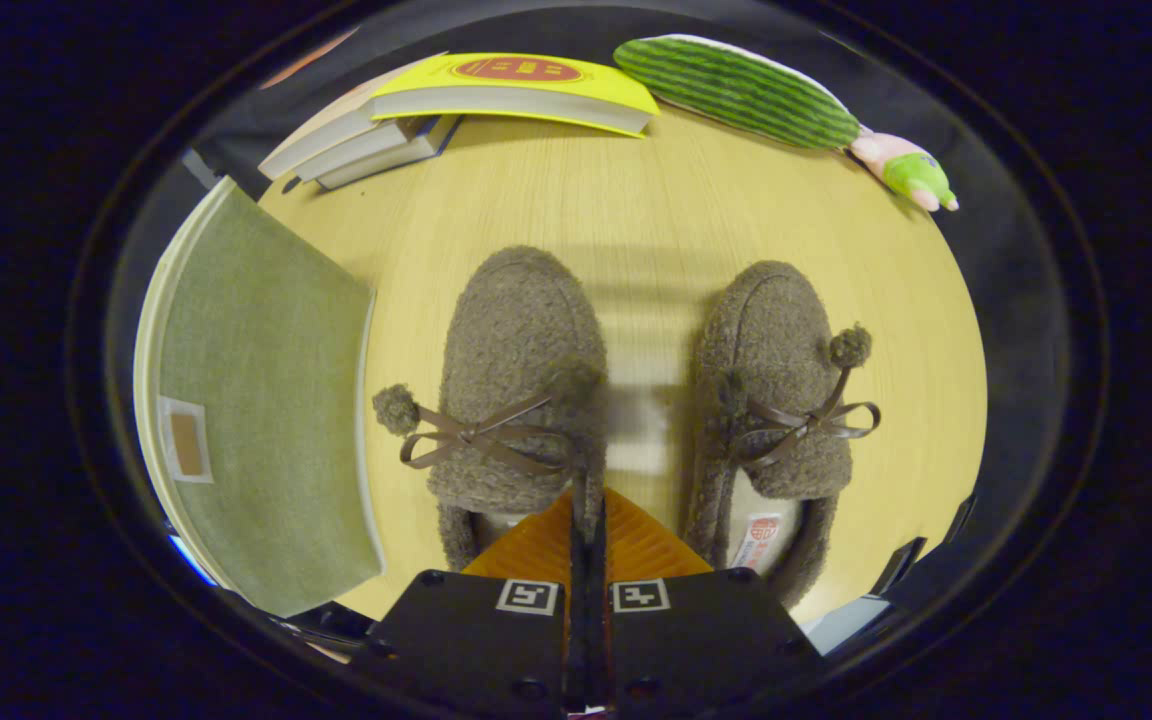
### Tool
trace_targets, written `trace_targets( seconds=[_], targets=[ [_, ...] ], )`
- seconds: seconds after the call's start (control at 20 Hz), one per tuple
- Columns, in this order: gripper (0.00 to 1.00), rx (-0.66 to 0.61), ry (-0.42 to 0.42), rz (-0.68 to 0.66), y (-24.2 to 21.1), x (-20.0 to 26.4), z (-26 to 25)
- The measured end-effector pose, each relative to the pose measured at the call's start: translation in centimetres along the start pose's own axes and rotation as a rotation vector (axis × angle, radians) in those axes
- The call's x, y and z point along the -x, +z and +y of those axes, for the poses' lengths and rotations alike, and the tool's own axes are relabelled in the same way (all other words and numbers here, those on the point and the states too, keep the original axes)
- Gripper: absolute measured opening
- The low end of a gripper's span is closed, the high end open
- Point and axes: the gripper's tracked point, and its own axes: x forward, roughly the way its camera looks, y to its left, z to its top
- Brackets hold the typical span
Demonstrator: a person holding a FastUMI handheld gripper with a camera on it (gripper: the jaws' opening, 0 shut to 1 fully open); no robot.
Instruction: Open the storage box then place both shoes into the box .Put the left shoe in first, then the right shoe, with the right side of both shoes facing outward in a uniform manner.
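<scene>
The gripper point(587, 500) is seen with its fingers closed together on nothing, between two fuzzy shoes: the left shoe point(516, 380) and the right shoe point(774, 385) at mid-desk point(636, 215). The storage box point(256, 400), lid closed, is set along the desk's left edge.

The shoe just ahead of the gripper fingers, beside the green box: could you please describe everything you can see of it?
The shoe is a brown slipper of curly, fleece-like fabric with a rounded toe pointing away from the gripper. A thin brown ribbon bow crosses its top, with a fuzzy pompom hanging toward the storage box. It lies sole-down on the wooden table, parallel to the other shoe and apart from it. The closed fingers sit over the inner edge of its opening; whether they touch it is unclear.
</scene>
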Motion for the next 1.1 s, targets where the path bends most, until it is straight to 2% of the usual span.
trace_targets(
  seconds=[0.05, 0.25, 0.5, 0.85, 1.1],
  targets=[
    [0.06, -0.001, 0.016, -0.012, 0.1, 0.8, 0.4],
    [0.06, 0.062, -0.041, -0.079, 0.0, 4.9, 0.7],
    [0.06, 0.073, 0.005, -0.153, -0.5, 10.8, 3.4],
    [0.06, -0.011, 0.139, -0.187, -1.4, 17.5, 8.0],
    [0.06, 0.057, 0.254, -0.257, -1.9, 20.2, 13.8]
  ],
)
